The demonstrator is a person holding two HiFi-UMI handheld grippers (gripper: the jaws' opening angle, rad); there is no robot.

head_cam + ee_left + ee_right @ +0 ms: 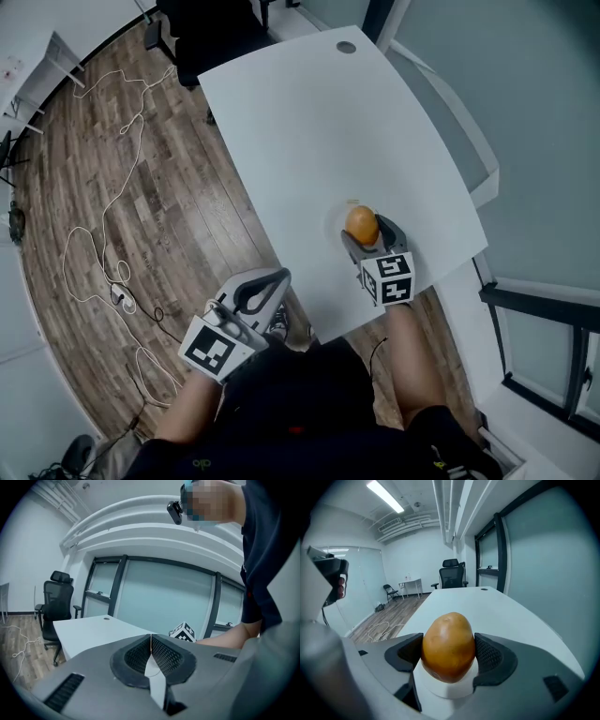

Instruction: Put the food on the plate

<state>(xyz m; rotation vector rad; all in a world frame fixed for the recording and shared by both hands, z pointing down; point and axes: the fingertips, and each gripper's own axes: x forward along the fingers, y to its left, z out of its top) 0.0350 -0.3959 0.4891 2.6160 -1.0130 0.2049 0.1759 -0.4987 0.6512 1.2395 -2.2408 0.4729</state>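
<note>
An orange-brown potato (361, 225) sits between the jaws of my right gripper (367, 231), just above a small white plate (335, 223) near the table's front right corner. In the right gripper view both black pads press the sides of the potato (448, 646), and the plate (449, 689) shows right under it; I cannot tell whether they touch. My left gripper (277, 278) hangs off the table's near edge, above the person's lap. Its pads (161, 654) meet with nothing between them.
The white table (309, 122) stretches away with a round grommet (346, 47) at its far end. A black office chair (214, 33) stands beyond it. White cable (103, 234) loops over the wood floor at left. A glass wall (525, 112) runs along the right.
</note>
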